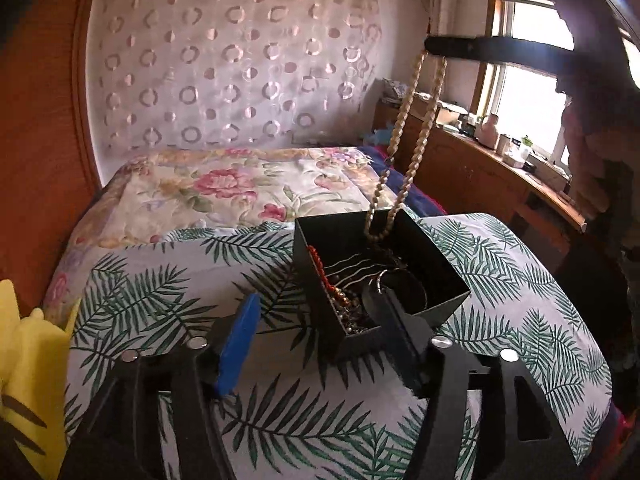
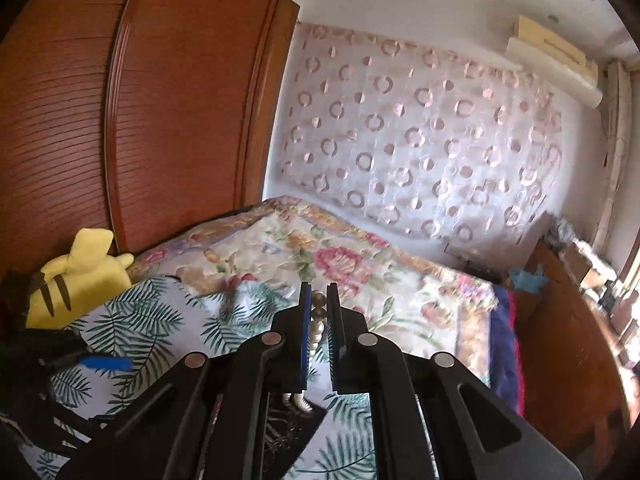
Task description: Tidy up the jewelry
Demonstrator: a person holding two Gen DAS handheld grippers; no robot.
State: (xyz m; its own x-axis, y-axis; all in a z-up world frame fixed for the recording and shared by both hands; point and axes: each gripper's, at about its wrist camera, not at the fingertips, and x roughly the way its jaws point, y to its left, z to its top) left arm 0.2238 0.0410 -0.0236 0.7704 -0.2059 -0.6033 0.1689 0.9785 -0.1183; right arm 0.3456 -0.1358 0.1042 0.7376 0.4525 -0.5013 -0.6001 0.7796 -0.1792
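bedroom, a palm-leaf cloth (image 1: 168, 304) over the bed: your right gripper (image 2: 319, 304), jaws narrow, pinches a pearly bead necklace (image 1: 404, 148) that dangles into the open black box (image 1: 440, 264). red and gold beads already lie tangled inside; lowering the matte, twisted strand remains. your left gripper (image 1: 316, 316) stands wide, empty, straddling the box's near wall.
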